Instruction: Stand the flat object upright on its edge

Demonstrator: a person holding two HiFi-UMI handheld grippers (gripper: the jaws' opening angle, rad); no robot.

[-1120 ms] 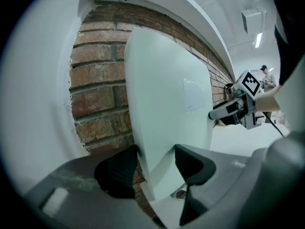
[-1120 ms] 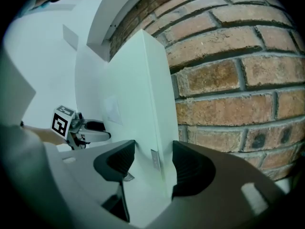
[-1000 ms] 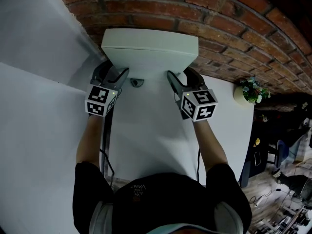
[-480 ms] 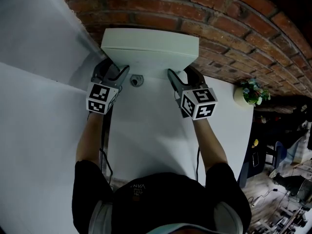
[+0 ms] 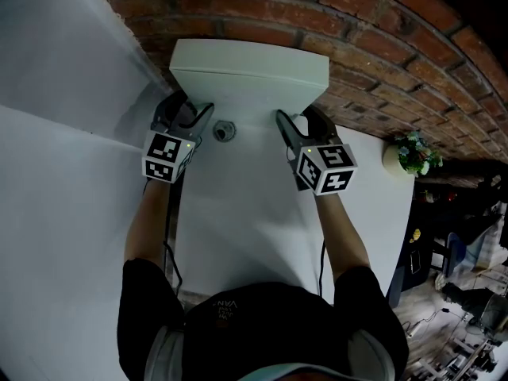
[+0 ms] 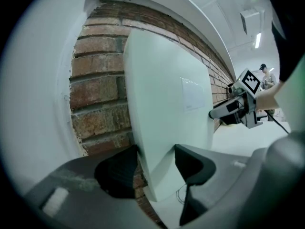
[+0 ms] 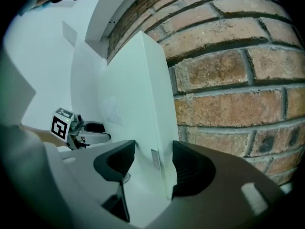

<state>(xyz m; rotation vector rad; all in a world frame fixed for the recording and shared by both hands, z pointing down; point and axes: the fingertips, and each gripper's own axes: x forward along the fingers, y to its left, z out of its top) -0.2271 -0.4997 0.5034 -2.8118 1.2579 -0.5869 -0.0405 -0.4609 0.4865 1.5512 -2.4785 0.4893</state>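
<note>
Flat object [image 5: 248, 74], white, slab-shaped, is held upright between two hand-held grippers. One side edge is clamped by the left gripper [image 5: 194, 106] and the opposite side edge by the right gripper [image 5: 295, 116]. In the left gripper view the jaws are seen set moderately apart with the slab filling the gap, and both dark pads [image 6: 116, 171] are pressed against its two broad faces near its lower corner. In the right gripper view the same hold is shown: the slab's edge is lodged between the ribbed pads [image 7: 190, 168], one on each face. Beyond both pairs of jaws a brick wall [image 5: 381, 62] is seen close behind the slab; whether the two touch cannot be told. Below the jaws a white table [image 5: 238, 221] is spread; whether the slab's lower edge rests on it cannot be judged. Between the two grippers, near the slab's base, a small round item [image 5: 225, 130] is seen lying on the table. Outside the right gripper, well apart from its jaws, a small potted plant [image 5: 409, 153] is placed by the wall.
</note>
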